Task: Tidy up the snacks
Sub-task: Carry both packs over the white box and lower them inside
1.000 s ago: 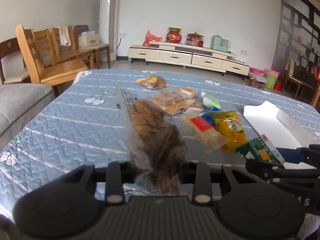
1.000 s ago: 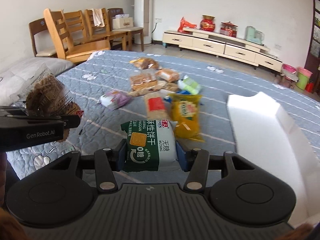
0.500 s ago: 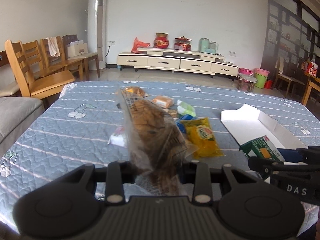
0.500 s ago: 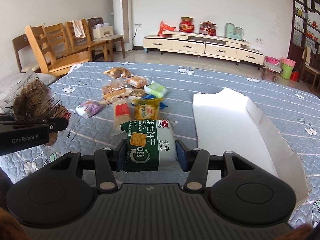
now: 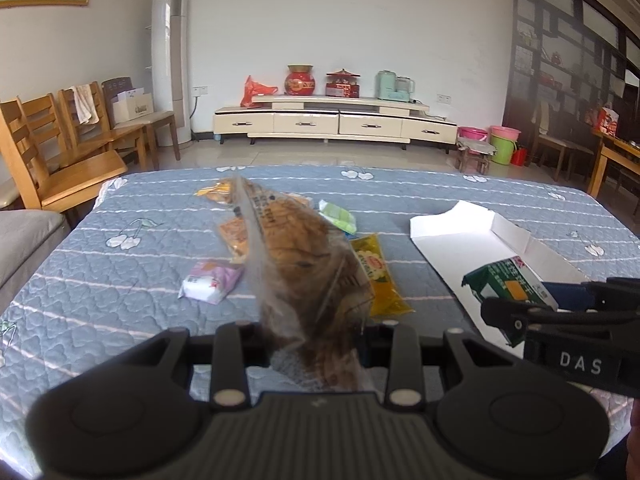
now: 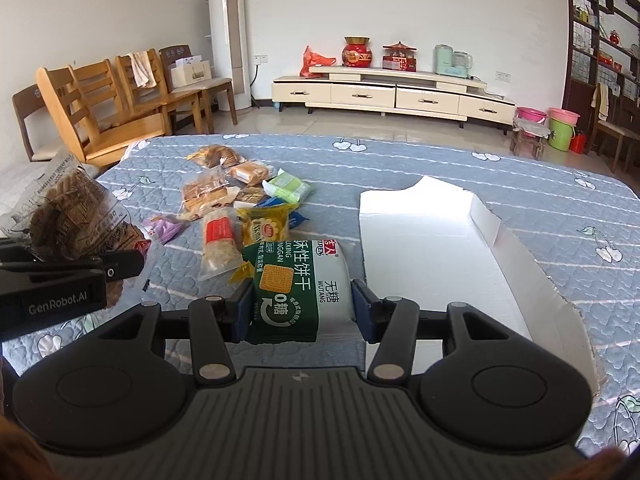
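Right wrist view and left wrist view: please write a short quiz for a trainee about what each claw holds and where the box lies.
1. True or false: the right claw grips the green and white biscuit packet.
2. What does the left claw hold?
A. the yellow plastic snack packet
B. the clear plastic bag of brown snacks
C. the small purple packet
3. In the right wrist view, on which side of the snack pile lies the open white cardboard box?

Key: 1 true; 2 B; 3 the right side.

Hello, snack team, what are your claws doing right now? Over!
Left gripper shut on clear bag of brown snacks. Right gripper shut on green biscuit pack. White box open, nothing blocking it.
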